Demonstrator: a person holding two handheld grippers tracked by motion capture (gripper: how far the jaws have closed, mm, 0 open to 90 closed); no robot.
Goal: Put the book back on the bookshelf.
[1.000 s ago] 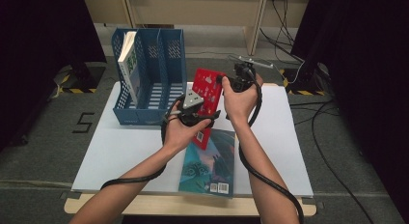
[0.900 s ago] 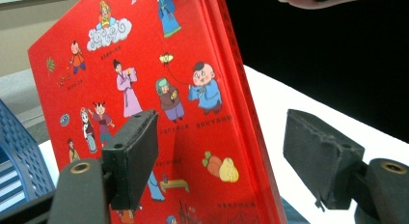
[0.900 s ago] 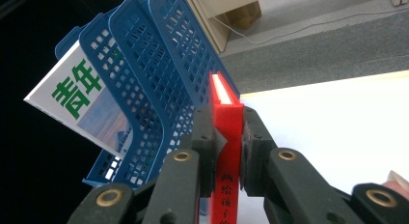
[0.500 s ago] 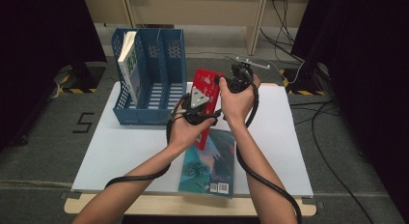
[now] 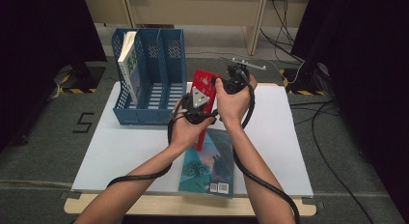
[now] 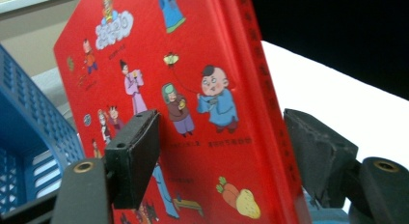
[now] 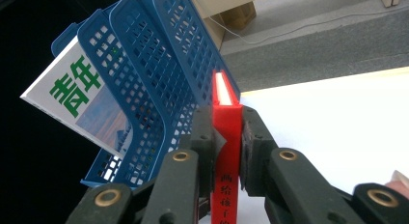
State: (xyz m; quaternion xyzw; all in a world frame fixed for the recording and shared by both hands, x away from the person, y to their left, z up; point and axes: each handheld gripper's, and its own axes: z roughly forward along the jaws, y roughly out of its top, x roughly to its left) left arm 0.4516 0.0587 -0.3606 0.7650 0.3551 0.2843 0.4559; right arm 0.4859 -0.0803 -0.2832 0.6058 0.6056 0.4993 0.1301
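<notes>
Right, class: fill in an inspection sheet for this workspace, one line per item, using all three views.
Surface: white table top, on a wooden base.
Job's things: red book held upright off the table; blue file rack at the back left.
Clutter: a book standing in the rack's left slot; a teal book lying flat near the front edge.
Grippers: right gripper shut on the red book's spine; left gripper straddles it, jaws open, pads apart from the cover.
Cables: black cables trail along both forearms.
Surroundings: grey floor, dark curtains.
</notes>
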